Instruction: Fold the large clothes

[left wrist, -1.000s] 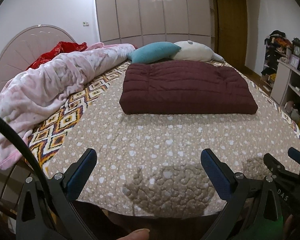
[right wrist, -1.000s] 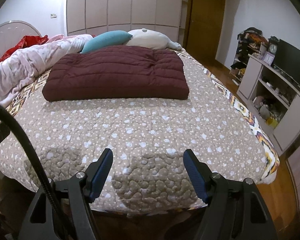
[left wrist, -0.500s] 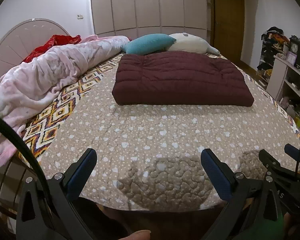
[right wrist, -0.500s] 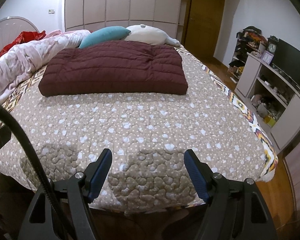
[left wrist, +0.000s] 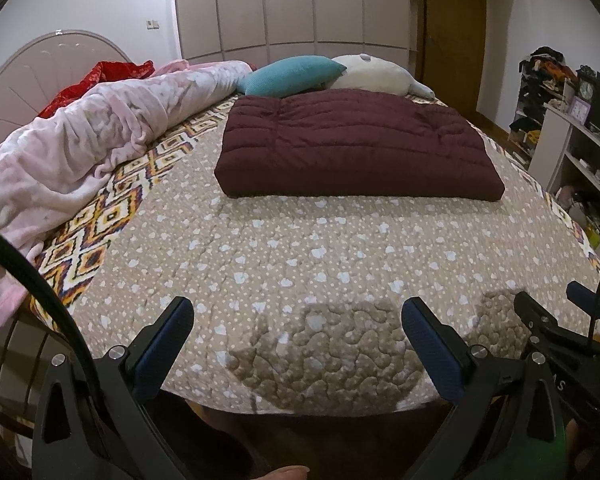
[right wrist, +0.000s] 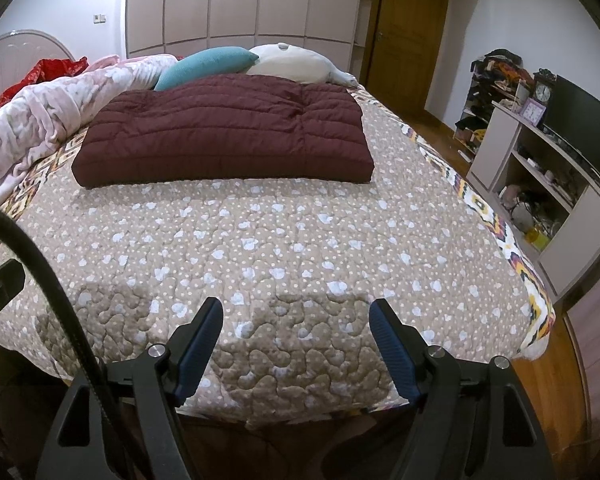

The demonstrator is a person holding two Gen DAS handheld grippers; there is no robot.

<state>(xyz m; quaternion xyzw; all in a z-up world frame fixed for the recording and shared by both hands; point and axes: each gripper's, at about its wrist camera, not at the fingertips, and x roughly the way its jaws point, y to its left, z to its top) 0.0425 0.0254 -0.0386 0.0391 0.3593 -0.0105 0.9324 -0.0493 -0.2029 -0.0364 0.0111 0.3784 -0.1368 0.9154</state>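
Observation:
A dark maroon quilted down garment [left wrist: 352,148] lies folded into a thick rectangle on the far half of the bed; it also shows in the right wrist view [right wrist: 228,136]. My left gripper [left wrist: 296,320] is open and empty above the bed's near edge, well short of the garment. My right gripper [right wrist: 296,320] is open and empty over the same near edge, to the right of the left one. Part of the right gripper shows at the right edge of the left wrist view [left wrist: 560,320].
The bed has a brown dotted quilt [left wrist: 300,248] with a patterned border. A pink blanket [left wrist: 80,152] is bunched along the left side. A teal pillow [left wrist: 292,76] and a white pillow [left wrist: 372,72] lie behind the garment. Shelves [right wrist: 548,184] stand at the right.
Both grippers have pulled back and risen slightly, so the bed's near edge sits higher in view. Both stay open and empty. The garment has not moved.

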